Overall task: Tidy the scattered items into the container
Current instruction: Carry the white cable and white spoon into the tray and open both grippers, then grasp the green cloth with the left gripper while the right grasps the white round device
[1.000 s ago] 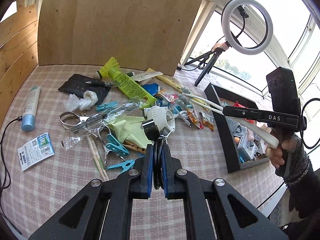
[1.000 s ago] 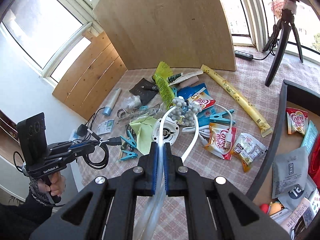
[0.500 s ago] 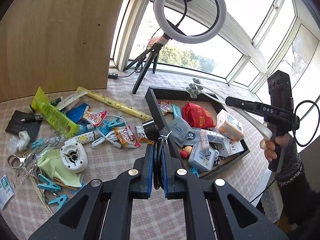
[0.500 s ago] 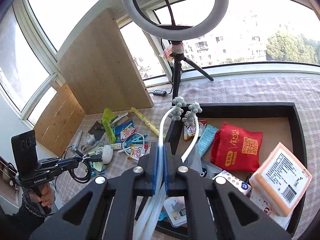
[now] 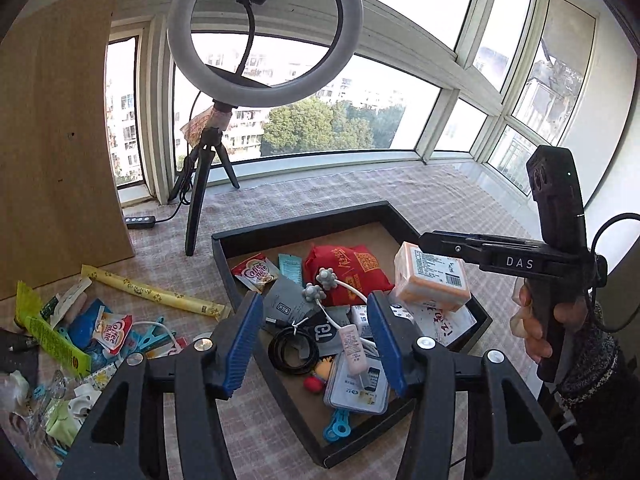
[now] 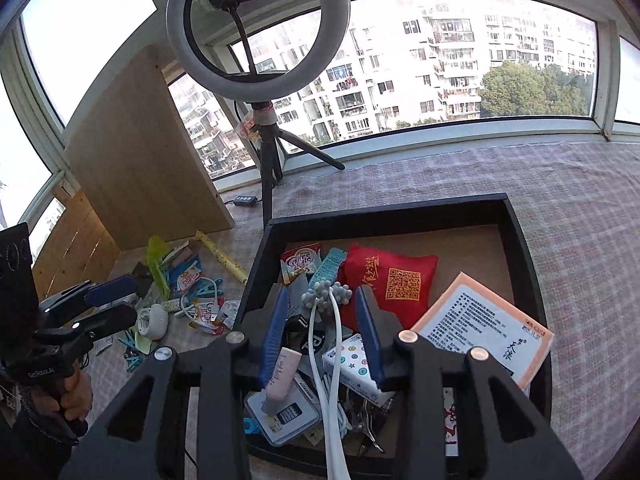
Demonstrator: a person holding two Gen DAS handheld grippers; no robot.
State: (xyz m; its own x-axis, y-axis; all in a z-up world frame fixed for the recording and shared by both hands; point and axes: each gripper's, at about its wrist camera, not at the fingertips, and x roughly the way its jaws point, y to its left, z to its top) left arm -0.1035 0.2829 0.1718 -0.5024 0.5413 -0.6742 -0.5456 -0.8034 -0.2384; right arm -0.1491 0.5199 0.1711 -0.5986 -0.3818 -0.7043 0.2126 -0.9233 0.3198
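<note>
The black tray (image 5: 304, 228) holds several items. My left gripper (image 5: 316, 340) hovers over its near corner, jaws opening. A black coiled cable (image 5: 294, 350) lies in the tray between the blue pads (image 5: 244, 344), touching neither. My right gripper (image 6: 322, 332) is above the tray (image 6: 384, 208) with jaws opening. A white two-stemmed piece with grey knobbed ends (image 6: 324, 292) runs loose between its pads (image 6: 370, 336), with gaps on both sides. The same piece (image 5: 320, 284) rests across the tray's contents in the left wrist view. There the right gripper (image 5: 424, 240) shows side-on at the tray's far side.
A red pouch (image 6: 390, 280) and an orange-edged box (image 6: 484, 328) lie in the tray. Left of it on the checked cloth lie a long yellow sachet (image 5: 152, 292), coffee sachets, clips and a white cable. A ring light on a tripod (image 5: 200, 208) and a wooden board (image 5: 60, 140) stand behind.
Both grippers have swung from over the scattered pile to over the tray. Both were shut, the left on the cable coil, the right on the white stems, and now stand open with those items loose.
</note>
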